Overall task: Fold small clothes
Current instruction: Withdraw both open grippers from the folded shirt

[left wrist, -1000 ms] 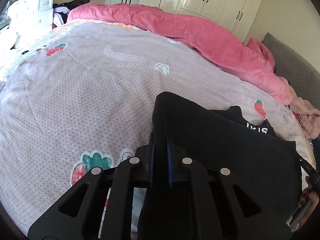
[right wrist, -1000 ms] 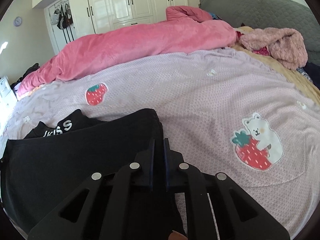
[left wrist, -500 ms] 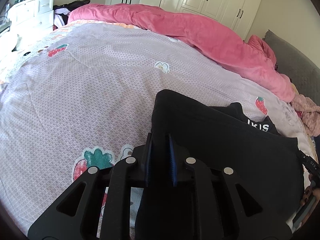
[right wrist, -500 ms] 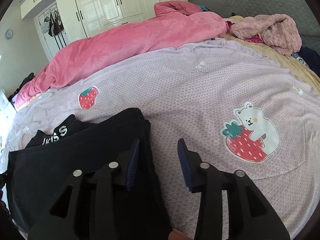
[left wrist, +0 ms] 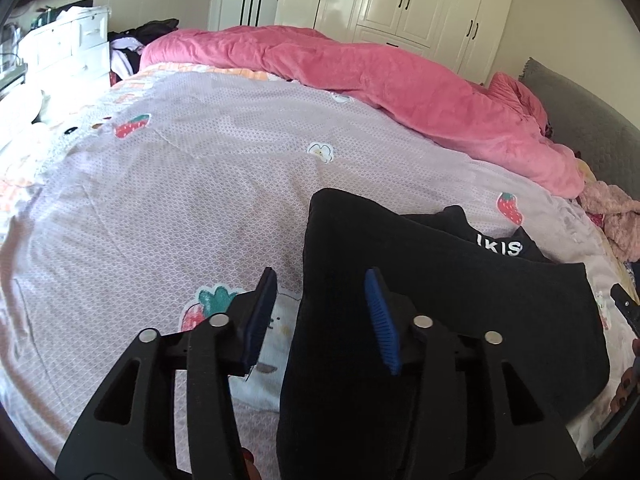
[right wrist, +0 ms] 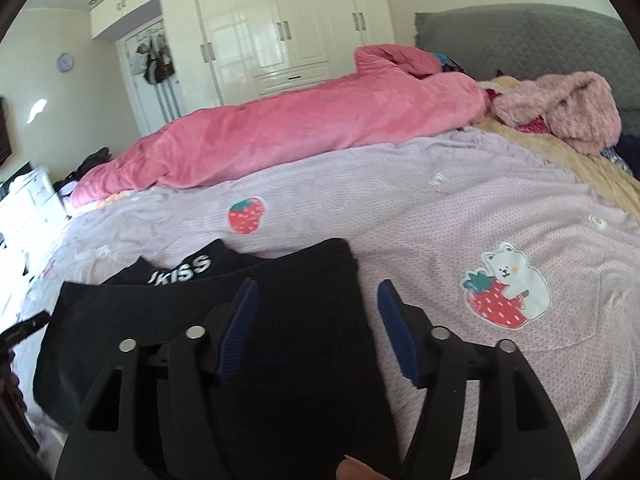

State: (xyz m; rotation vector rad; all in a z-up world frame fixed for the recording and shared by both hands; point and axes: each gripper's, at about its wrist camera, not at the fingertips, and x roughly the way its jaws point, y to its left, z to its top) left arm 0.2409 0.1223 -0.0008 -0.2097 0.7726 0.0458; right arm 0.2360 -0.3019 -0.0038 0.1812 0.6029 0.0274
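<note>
Both the left gripper (left wrist: 322, 300) and the right gripper (right wrist: 316, 312) have just been opening and stand parted over the folded black garment (left wrist: 440, 300) on the bed's lilac cover (left wrist: 180, 200), their pads clear of the cloth.

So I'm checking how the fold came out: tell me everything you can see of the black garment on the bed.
The black garment is a dark knit-looking piece, folded over with a neat far edge. A neckband with white letters, partly readable as "KISS", pokes out beyond the fold. It lies flat on the lilac strawberry-print bedspread. The left gripper and right gripper have just been opening; each straddles a side edge, pads not pressing it.
</note>
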